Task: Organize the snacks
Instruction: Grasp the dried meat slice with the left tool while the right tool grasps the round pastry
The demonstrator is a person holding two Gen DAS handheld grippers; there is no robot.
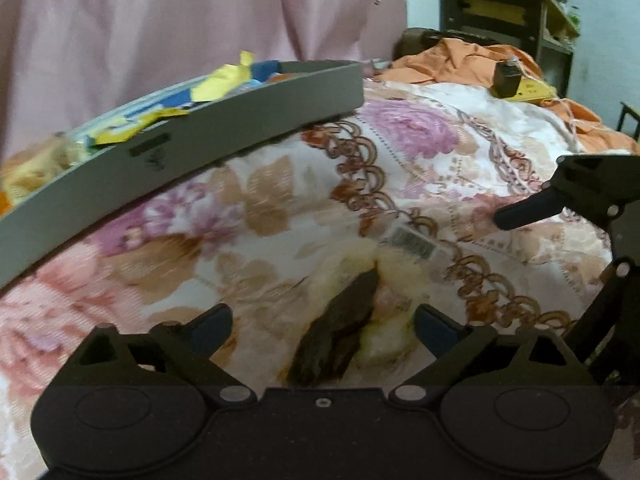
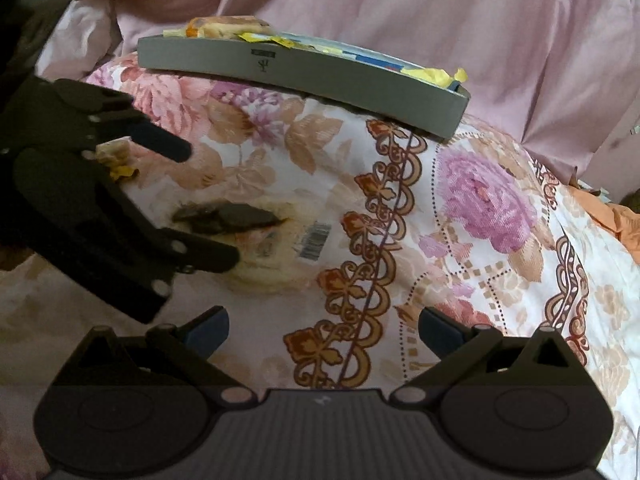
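The left gripper [image 1: 324,332], fingers spread, frames a clear-wrapped dark snack [image 1: 340,340] low in the frame, probably cake. The right gripper [image 2: 324,332] gapes empty. Next: pinch, carry to the grey tray [image 1: 248,120], upper left.

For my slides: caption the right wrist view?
Left claw open around clear-wrapped snack on floral blanket, grey tray behind.

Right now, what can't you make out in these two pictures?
- Tray contents: right wrist view, its grey wall hides most snacks.
- Clear snack packet: both views, blurred; left wrist view, left gripper covers its near end.
- Barcode label: too small.
- Right gripper: left wrist view, edge cuts it.
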